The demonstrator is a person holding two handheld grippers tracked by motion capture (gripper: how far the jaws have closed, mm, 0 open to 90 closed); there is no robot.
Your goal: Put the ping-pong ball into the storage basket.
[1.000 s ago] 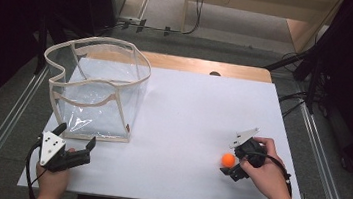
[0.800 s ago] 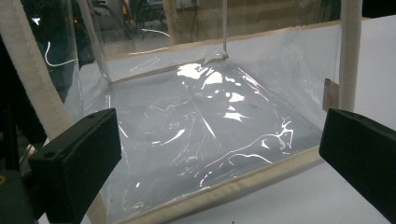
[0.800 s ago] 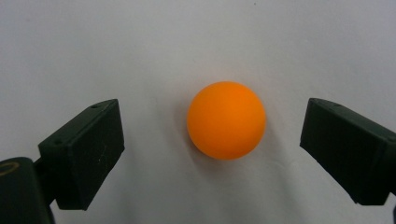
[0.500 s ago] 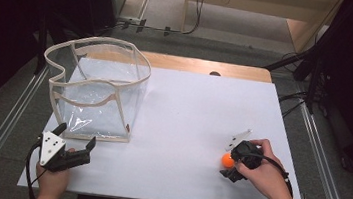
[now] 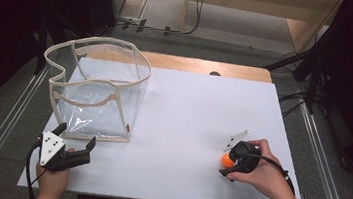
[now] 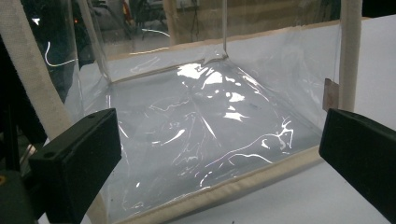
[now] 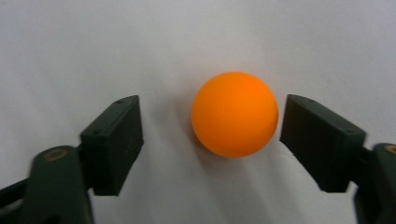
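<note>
Between the closing, not yet touching jaws of the right gripper [image 7: 210, 135]: orange ball [image 7: 235, 114], round, no long axis.

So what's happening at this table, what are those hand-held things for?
A person holds a grasping tool in each hand. The right tool has its jaws around a small orange ball lying on the white table; they have just been closing, and a gap shows on one side, so no grip yet. The left tool waits open, facing a clear plastic bag with cream fabric edging.
</note>
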